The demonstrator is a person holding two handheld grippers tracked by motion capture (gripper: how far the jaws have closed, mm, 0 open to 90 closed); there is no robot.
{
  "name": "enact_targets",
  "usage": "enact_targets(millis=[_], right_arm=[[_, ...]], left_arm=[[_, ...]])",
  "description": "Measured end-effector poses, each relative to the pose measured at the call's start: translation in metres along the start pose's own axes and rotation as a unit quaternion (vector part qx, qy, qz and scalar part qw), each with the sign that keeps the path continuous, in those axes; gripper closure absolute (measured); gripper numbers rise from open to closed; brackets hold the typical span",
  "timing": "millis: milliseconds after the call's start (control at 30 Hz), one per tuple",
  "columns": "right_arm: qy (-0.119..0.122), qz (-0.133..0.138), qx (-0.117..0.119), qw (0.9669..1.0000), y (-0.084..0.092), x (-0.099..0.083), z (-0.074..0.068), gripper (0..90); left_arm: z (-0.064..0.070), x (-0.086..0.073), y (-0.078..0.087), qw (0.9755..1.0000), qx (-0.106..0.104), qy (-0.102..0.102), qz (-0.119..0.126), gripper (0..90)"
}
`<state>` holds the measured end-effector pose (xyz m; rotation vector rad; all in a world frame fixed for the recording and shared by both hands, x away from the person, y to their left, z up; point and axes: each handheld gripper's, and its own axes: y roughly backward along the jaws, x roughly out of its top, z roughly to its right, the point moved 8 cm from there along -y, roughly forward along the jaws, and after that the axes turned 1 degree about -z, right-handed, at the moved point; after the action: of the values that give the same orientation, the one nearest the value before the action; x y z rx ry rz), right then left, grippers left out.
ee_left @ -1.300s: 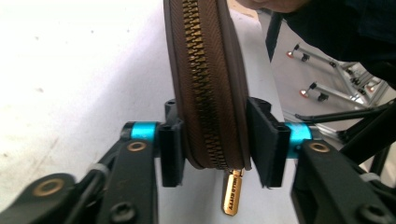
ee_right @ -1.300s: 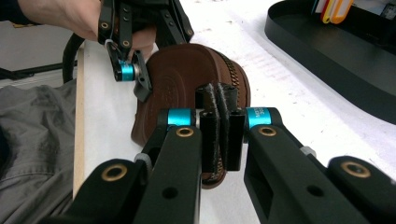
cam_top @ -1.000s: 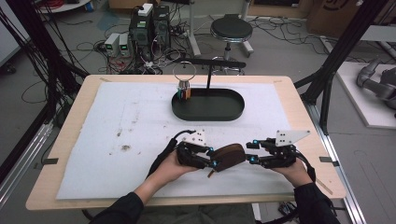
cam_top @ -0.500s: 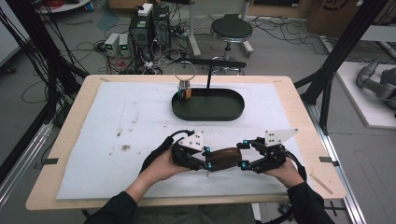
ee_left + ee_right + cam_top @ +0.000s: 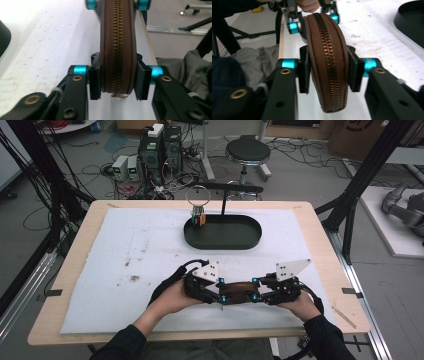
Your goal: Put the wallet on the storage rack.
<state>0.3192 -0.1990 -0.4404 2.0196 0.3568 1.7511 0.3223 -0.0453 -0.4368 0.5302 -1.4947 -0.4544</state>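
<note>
High view, white mat, wooden table, cluttered floor

The pouch sits at the table's 6 o'clock edge, between the left gripper at its 9 and the right gripper at its 3. The tray lies at 12 (a small item, perhaps a holder, inside its 9 o'clock end).

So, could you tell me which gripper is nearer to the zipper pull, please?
Left. The left gripper clamps the pouch end where the zipper pull hangs; the right gripper clamps the far end.
</note>
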Motion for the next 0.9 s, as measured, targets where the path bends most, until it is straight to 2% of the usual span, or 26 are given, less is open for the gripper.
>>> enact_targets(millis=[67, 100, 133, 200, 233, 267, 300, 400, 433, 467, 500, 567, 600, 633, 733, 867, 900], right_arm=[[0.005, 0.001, 0.0, 1.0, 0.0, 0.0, -0.001, 65.8], [0.008, -0.002, 0.0, 1.0, -0.001, 0.0, -0.002, 66.3], [0.008, -0.002, 0.0, 1.0, -0.001, 0.0, -0.002, 66.3], [0.009, 0.002, -0.005, 0.9999, 0.0, 0.001, 0.0, 66.7], [0.009, 0.002, -0.005, 0.9999, 0.0, 0.001, 0.0, 66.7], [0.007, 0.007, -0.012, 0.9999, 0.002, 0.002, 0.002, 66.9], [0.007, 0.007, -0.012, 0.9999, 0.002, 0.002, 0.002, 66.9], [0.005, 0.016, -0.026, 0.9995, 0.005, 0.005, 0.006, 67.0], [0.001, 0.023, -0.035, 0.9991, 0.008, 0.007, 0.008, 67.0], [-0.002, 0.026, -0.04, 0.9989, 0.009, 0.009, 0.01, 67.0], [-0.002, 0.026, -0.04, 0.9989, 0.009, 0.009, 0.01, 67.0], [-0.001, 0.034, -0.051, 0.9981, 0.011, 0.014, 0.013, 67.0], [-0.001, 0.038, -0.053, 0.9979, 0.011, 0.016, 0.015, 67.0], [-0.002, 0.041, -0.062, 0.9972, 0.012, 0.02, 0.017, 67.0], [-0.004, 0.047, -0.075, 0.9961, 0.012, 0.027, 0.021, 67.0], [-0.009, 0.047, -0.096, 0.9942, 0.008, 0.034, 0.03, 67.0], [-0.013, 0.051, -0.106, 0.993, 0.006, 0.038, 0.036, 67.1]], left_arm=[[-0.002, 0.001, 0.002, 1.0, -0.001, 0.006, 0.008, 58.9], [-0.002, 0.002, 0.004, 0.9998, 0.002, 0.011, 0.014, 50.7], [-0.003, 0.003, 0.006, 0.9997, 0.007, 0.014, 0.02, 50.7], [-0.006, 0.004, 0.012, 0.9993, 0.016, 0.017, 0.03, 43.2], [-0.007, 0.004, 0.015, 0.9989, 0.023, 0.02, 0.036, 43.2], [-0.009, 0.003, 0.023, 0.998, 0.038, 0.022, 0.045, 40.6], [-0.009, 0.003, 0.023, 0.998, 0.038, 0.022, 0.045, 39.6], [-0.013, 0.001, 0.04, 0.9952, 0.069, 0.026, 0.065, 36.6], [-0.014, -0.002, 0.053, 0.9926, 0.088, 0.033, 0.078, 34.8], [-0.015, -0.005, 0.06, 0.9913, 0.099, 0.033, 0.081, 33.8], [-0.015, -0.005, 0.06, 0.9913, 0.099, 0.033, 0.081, 33.1], [-0.015, -0.011, 0.073, 0.9873, 0.123, 0.04, 0.093, 32.4], [-0.016, -0.015, 0.081, 0.9844, 0.137, 0.046, 0.1, 32.0], [-0.016, -0.018, 0.087, 0.9829, 0.145, 0.049, 0.102, 31.0], [-0.016, -0.031, 0.104, 0.9741, 0.175, 0.071, 0.124, 29.5], [-0.016, -0.05, 0.124, 0.964, 0.214, 0.083, 0.134, 24.7], [-0.016, -0.054, 0.128, 0.9616, 0.221, 0.085, 0.138, 24.3]])
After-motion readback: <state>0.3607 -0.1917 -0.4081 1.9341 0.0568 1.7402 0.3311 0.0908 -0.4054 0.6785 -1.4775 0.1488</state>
